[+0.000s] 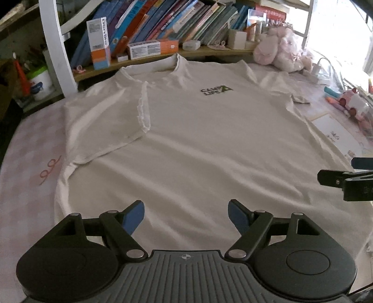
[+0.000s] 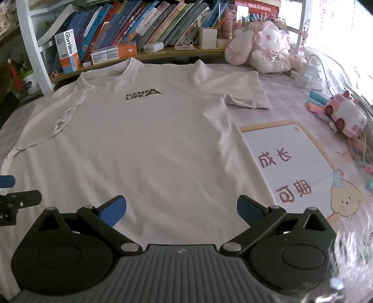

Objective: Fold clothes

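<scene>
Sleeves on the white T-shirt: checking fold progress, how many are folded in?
1. The left sleeve lies folded onto the chest; the right sleeve is spread out.

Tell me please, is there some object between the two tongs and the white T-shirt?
Nothing visible. The left tongs and right tongs stand open directly above the T-shirt, with only bare cloth beneath them.

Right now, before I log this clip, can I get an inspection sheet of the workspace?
Surface: pink patterned tablecloth.
Job's things: white T-shirt spread flat, print up; one sleeve folded in, other sleeve out.
Clutter: plush toy, toy car, printed mat.
Grippers: left tongs and right tongs open, empty.
Cables: white cord by a white adapter.
Surroundings: bookshelf behind.
</scene>
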Demonstrator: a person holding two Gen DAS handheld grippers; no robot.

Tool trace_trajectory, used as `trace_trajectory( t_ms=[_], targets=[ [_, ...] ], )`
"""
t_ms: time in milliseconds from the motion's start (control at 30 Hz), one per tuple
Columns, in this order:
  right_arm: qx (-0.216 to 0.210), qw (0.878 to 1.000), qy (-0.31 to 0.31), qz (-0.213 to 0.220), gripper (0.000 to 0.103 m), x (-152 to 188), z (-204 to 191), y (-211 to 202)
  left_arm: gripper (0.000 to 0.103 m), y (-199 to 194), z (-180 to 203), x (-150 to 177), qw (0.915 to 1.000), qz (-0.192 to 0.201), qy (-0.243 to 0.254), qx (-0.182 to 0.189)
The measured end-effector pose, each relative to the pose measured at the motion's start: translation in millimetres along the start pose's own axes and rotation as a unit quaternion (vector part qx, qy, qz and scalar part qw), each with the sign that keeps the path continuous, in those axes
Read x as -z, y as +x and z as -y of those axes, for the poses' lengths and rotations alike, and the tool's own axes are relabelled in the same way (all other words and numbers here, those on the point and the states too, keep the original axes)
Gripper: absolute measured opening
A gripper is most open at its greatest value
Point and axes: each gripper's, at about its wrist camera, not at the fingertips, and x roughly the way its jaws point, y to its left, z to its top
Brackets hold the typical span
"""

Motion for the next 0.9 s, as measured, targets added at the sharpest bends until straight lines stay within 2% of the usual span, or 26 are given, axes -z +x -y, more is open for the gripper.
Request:
trace_trajectory(
  t_ms=[333, 633, 900],
  targets=[
    [-0.001, 1.0, -0.012, -0.004, 0.103, 3, 6, -4, 0.081, -5, 11, -4, 0.9999, 0.013, 0.004, 0.008],
    [-0.043, 0.998, -0.046, -0.009, 0.103, -12, 26, 16, 0.081, -1, 26, -4, 0.9979, 0.003, -0.048, -0.042],
    [-0.089, 0.994, -0.064, -0.002, 0.103, -40, 69, 34, 0.081, 5, 71, -25, 0.9946, 0.017, -0.063, -0.08]
  ],
)
